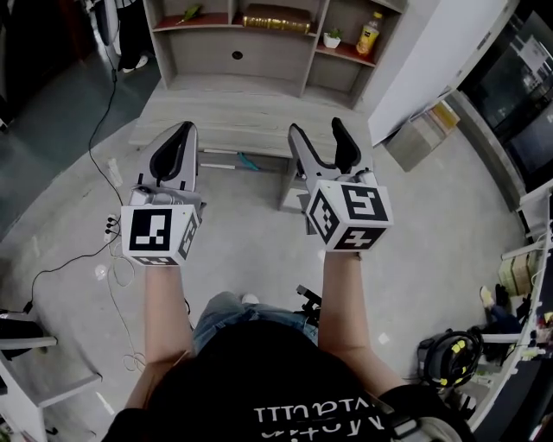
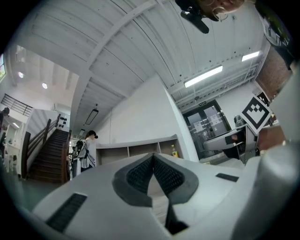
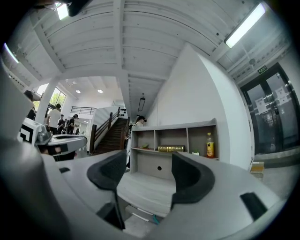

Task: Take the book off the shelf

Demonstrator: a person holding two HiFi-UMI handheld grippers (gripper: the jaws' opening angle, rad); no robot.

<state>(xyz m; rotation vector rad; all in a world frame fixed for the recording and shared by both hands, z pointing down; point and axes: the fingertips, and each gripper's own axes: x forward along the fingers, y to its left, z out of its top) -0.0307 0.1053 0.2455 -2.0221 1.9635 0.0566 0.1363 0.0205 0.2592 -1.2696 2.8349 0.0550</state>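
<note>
Grey-padded left tongs (image 2: 153,158) clenched pad to pad, nothing between. Right tongs (image 3: 150,165) released, pads wide apart, empty, facing grey shelf (image 3: 173,127). Gold-coloured book (image 3: 171,148) lying flat in middle upper compartment, well apart from both tongs. Yellow bottle (image 3: 209,145) upright in right compartment, small potted plant (image 1: 332,38) just beside it. Bare concrete floor (image 1: 251,233) under both hands.

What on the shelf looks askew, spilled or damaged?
Nothing is spilled or damaged. The gold book lies flat in the middle compartment of the shelf, not standing; the bottle and plant pot to its right stand upright.
</note>
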